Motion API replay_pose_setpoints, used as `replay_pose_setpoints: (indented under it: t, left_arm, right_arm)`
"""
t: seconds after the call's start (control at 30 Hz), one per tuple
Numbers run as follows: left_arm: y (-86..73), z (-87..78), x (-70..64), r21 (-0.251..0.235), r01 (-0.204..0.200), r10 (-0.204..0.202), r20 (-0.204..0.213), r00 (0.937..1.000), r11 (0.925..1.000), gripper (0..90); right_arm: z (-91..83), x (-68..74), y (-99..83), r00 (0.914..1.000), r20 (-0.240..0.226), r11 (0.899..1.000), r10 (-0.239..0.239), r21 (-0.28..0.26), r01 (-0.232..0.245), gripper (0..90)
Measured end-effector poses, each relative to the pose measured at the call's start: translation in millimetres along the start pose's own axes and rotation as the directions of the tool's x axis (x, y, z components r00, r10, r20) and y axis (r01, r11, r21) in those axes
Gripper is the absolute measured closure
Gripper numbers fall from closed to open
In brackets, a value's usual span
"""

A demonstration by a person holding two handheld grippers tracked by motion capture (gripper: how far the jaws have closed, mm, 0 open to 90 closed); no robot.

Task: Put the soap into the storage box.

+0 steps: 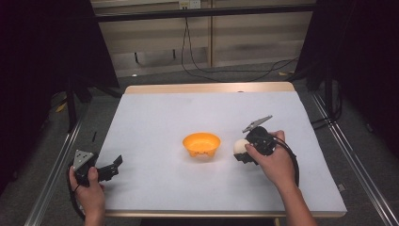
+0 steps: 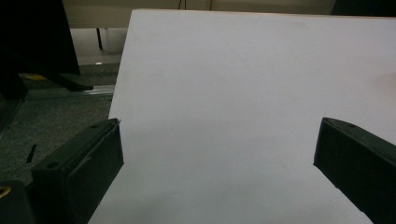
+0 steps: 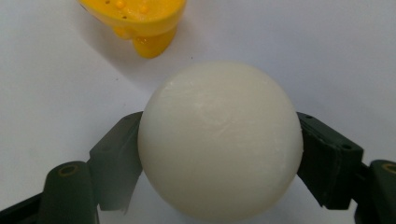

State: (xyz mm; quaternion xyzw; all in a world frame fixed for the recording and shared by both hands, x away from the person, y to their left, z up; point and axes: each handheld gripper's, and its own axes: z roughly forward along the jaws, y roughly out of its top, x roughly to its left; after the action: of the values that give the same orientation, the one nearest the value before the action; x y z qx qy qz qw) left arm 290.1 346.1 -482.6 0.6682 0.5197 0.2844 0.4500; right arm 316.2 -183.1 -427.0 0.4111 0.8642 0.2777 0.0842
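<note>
A white ball (image 3: 219, 140) sits between the two black jaws of my right gripper (image 3: 219, 154), which is shut on it; both pads press its sides. In the high view the ball (image 1: 240, 146) shows just right of an orange bowl (image 1: 202, 144), with the right gripper (image 1: 245, 151) held from the lower right by a hand. The bowl's underside (image 3: 140, 21) shows at the top of the right gripper view. My left gripper (image 1: 114, 167) rests at the table's front left edge, open, jaws wide apart with nothing between them (image 2: 217, 158).
The white tabletop (image 1: 207, 113) stretches wide around the bowl. Its wooden far edge (image 1: 207, 88) faces a wall with hanging cables. Metal rails (image 1: 54, 169) run along both sides on the grey floor, and dark curtains stand left and right.
</note>
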Motion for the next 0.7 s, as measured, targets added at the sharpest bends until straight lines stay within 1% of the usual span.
replay_pose_setpoints:
  t: [0.03,0.13,0.17,0.23,0.27,0.3,0.33,0.37,0.47,0.5,0.53,0.57,0.6,0.7]
  left_arm:
    - [0.0,-0.1,-0.2,0.000,0.000,0.000,-0.001,1.0000,1.0000,1.3]
    - [-0.1,-0.4,-0.1,-0.002,-0.003,0.003,-0.002,1.0000,1.0000,1.4]
    - [-0.1,-0.4,-0.3,-0.002,-0.003,0.003,-0.005,1.0000,1.0000,1.4]
    - [-0.1,-0.4,-0.3,-0.003,-0.005,0.005,-0.005,1.0000,1.0000,1.4]
    - [-0.1,-0.4,-0.2,-0.002,-0.007,0.007,-0.002,1.0000,1.0000,1.4]
    - [0.0,-0.4,-0.3,-0.002,-0.008,0.008,-0.002,1.0000,1.0000,1.4]
    - [-0.1,-0.3,-0.7,-0.002,-0.004,0.004,-0.001,1.0000,1.0000,1.5]
    - [-0.2,-0.3,-0.8,-0.002,-0.002,0.002,-0.001,1.0000,1.0000,1.4]
    - [0.0,-0.4,-0.3,-0.002,-0.008,0.008,-0.003,1.0000,1.0000,1.4]
    - [-0.1,-0.3,-0.8,-0.002,-0.003,0.003,-0.001,1.0000,1.0000,1.5]
    - [0.0,-0.3,-0.4,0.000,-0.009,0.009,-0.003,1.0000,1.0000,1.5]
    - [0.1,-0.1,-0.4,0.001,-0.009,0.009,-0.001,1.0000,1.0000,1.5]
    - [0.1,-0.1,-0.4,0.001,-0.009,0.009,-0.001,1.0000,1.0000,1.5]
    - [0.1,0.1,-0.7,0.002,-0.008,0.008,0.001,1.0000,1.0000,1.5]
  right_arm:
    - [-0.5,0.6,1.5,1.0000,-0.002,1.000,0.005,-0.001,-0.005,23.5]
    - [-1.7,1.1,5.7,1.0000,-0.007,1.000,-0.002,0.001,0.002,23.5]
    - [-1.8,0.7,7.0,0.9999,-0.012,1.000,-0.012,-0.001,0.012,23.6]
    - [-2.4,1.3,8.6,0.9999,-0.015,1.000,-0.004,0.003,0.004,23.5]
    - [-3.2,1.5,11.9,0.9998,-0.016,1.000,-0.012,0.003,0.012,23.5]
    - [-3.5,2.5,13.3,0.9999,-0.016,1.000,-0.003,-0.001,0.003,23.6]
    - [-4.0,2.5,14.9,0.9998,-0.019,1.000,-0.010,-0.003,0.010,23.6]
    - [-4.6,3.3,16.8,0.9998,-0.020,1.000,-0.005,-0.003,0.005,23.5]
    - [-5.0,4.1,20.9,0.9996,-0.023,1.000,-0.018,-0.011,0.018,23.5]
    - [-5.5,6.0,25.9,0.9995,-0.023,1.000,-0.021,-0.012,0.021,23.6]
    - [-5.5,6.3,27.3,0.9992,-0.025,0.999,-0.030,-0.016,0.030,23.5]
    - [-5.9,7.3,29.4,0.9993,-0.024,1.000,-0.028,-0.014,0.027,23.5]
    - [-5.7,7.4,31.1,0.9990,-0.026,0.999,-0.037,-0.018,0.036,23.5]
    - [-5.1,8.2,35.8,0.9986,-0.028,0.999,-0.044,-0.024,0.043,23.5]
